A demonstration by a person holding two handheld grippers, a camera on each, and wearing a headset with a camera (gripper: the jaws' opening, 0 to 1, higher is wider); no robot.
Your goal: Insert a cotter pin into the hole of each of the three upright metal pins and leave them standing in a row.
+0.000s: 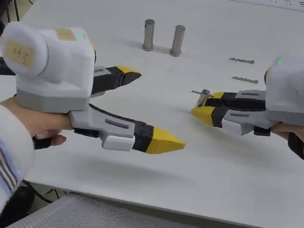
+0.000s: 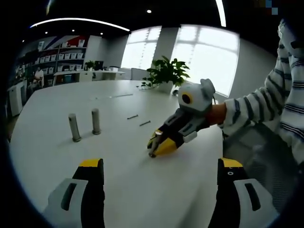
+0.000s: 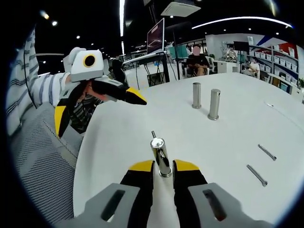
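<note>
Two bare pins point(image 1: 148, 34) stand at twelve o'clock, two loose cotters point(image 1: 242, 60) lie at two. Right gripper point(image 1: 200, 104) clamps a third pin point(image 1: 203, 96), its cotter point(image 1: 195, 91) through; best set it upright, in line. Left gripper point(image 1: 161, 109) gapes, empty.

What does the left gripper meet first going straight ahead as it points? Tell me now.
Most likely the right gripper, shut on a metal pin: it sits almost dead ahead of the open left gripper, between its jaws. Bare table lies between, though depth is unclear.
</note>
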